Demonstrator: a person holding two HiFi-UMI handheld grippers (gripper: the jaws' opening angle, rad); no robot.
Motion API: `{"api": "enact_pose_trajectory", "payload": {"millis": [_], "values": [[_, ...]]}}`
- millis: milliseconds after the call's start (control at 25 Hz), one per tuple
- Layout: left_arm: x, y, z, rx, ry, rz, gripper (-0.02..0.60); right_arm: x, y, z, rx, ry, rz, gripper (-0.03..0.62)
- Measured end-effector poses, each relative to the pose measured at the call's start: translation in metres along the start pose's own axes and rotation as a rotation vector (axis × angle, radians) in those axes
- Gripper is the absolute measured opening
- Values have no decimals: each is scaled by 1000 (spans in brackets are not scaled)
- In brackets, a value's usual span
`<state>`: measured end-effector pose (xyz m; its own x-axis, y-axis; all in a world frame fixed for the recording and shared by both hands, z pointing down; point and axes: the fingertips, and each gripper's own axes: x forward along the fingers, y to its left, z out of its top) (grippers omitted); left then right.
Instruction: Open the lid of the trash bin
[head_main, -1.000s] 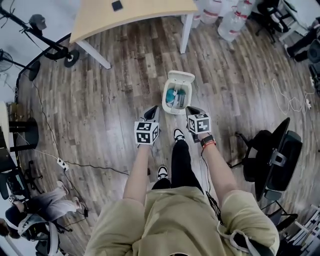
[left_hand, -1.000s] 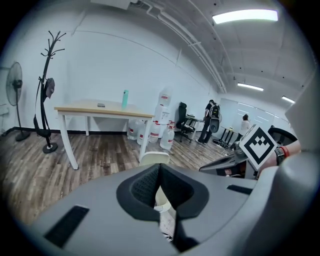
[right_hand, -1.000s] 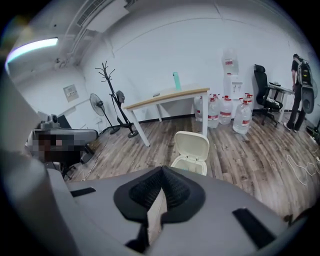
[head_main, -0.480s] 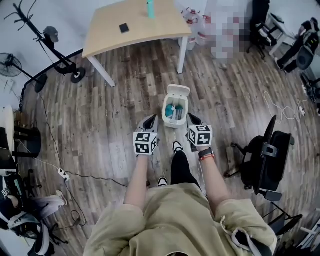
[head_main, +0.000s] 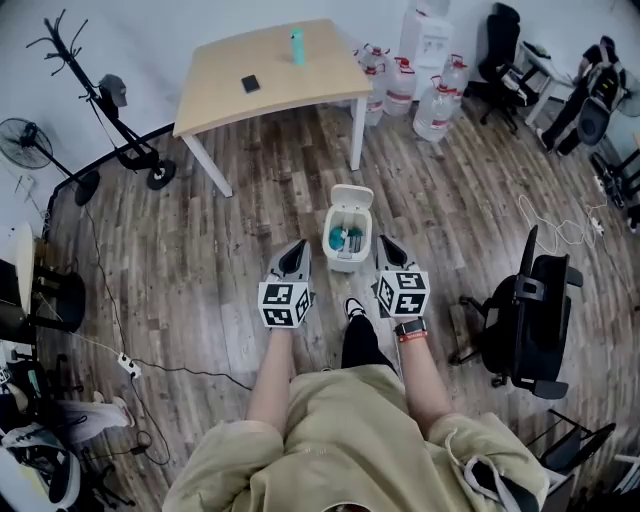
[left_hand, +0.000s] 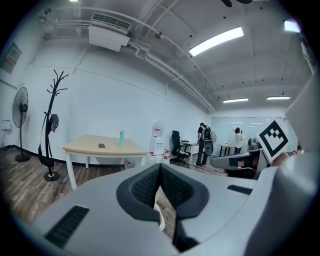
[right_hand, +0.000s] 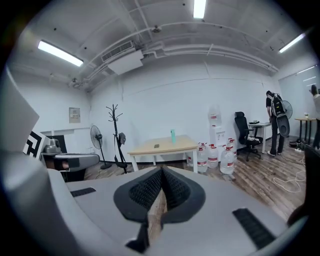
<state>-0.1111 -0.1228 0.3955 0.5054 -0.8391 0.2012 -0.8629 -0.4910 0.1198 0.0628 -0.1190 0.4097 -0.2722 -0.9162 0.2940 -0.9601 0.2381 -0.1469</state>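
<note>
A small white trash bin (head_main: 343, 263) stands on the wooden floor in the head view. Its lid (head_main: 353, 195) is flipped up at the far side, and teal and blue items show inside. My left gripper (head_main: 297, 246) hangs just left of the bin's near end, and my right gripper (head_main: 385, 243) just right of it; neither touches the bin. Both are shut with nothing in them. In the left gripper view the left gripper (left_hand: 160, 172) has its jaws pressed together, with a white edge showing below them. The right gripper (right_hand: 162, 175) in its own view is also shut, pointing toward the table.
A wooden table (head_main: 270, 75) with a green bottle (head_main: 297, 45) and a dark phone (head_main: 250, 84) stands beyond the bin. Water jugs (head_main: 432, 110) are at back right, a black office chair (head_main: 535, 310) at right, a fan (head_main: 25, 145) and cable (head_main: 150, 330) at left.
The head view has risen and tilted, so more of the room shows and the bin looks smaller. Both grippers stay shut beside the bin, slightly lower in frame. The lid stays open.
</note>
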Motion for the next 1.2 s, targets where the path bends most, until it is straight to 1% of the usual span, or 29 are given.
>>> {"api": "enact_pose_trajectory", "payload": {"millis": [80,240,400,640,760,1200], "values": [[-13,-10,8,6,-17,-7,23,-18,6,7,4,-25,-2,12],[-31,-28,17,56,-43,-11,23,-46,17,15,7,-59,4,12],[-46,-38,16,61,-62,-9,23,-65,26,13,-1,-75,3,12],[-55,-45,19,80,-63,-2,23,-76,30,10,3,-67,6,12],[-56,-46,19,85,-60,-2,23,-79,27,7,-18,-58,-5,12],[-45,-54,4,81,-26,-2,23,-79,17,-4,-4,-40,9,12]]}}
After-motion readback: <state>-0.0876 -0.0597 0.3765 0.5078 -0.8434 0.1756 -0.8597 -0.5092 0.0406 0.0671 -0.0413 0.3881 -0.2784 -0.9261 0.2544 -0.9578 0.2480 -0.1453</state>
